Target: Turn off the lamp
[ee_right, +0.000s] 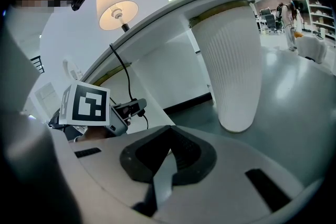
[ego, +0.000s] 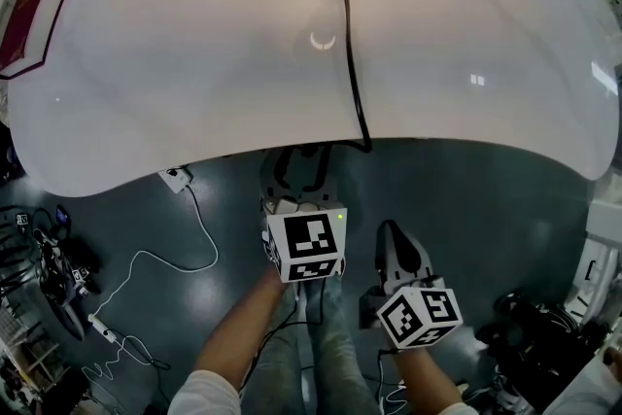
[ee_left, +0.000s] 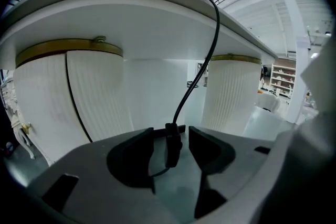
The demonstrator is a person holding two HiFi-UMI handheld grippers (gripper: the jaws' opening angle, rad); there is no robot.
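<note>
Lit, up on the white table (ego: pixel 146 63): lamp (ee_right: pixel 117 8), shade glowing. Trails its black cord (ego: pixel 352 73) over the table edge, so switchable from below. Hence left gripper (ee_left: pixel 171 136) held under that edge, jaws spread wide either side of the inline switch (ee_left: pixel 172 150) hanging on the cord, pads apparently clear of it, though hard to judge at this angle. Reads as lined up for a squeeze on the switch. Right gripper (ee_right: pixel 169 139) parked low beside it, jaws closed on nothing, kept out of the way.

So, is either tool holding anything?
Nothing is held: the lamp cord's inline switch hangs between the left gripper's open fingers; the right gripper is shut, empty.
</note>
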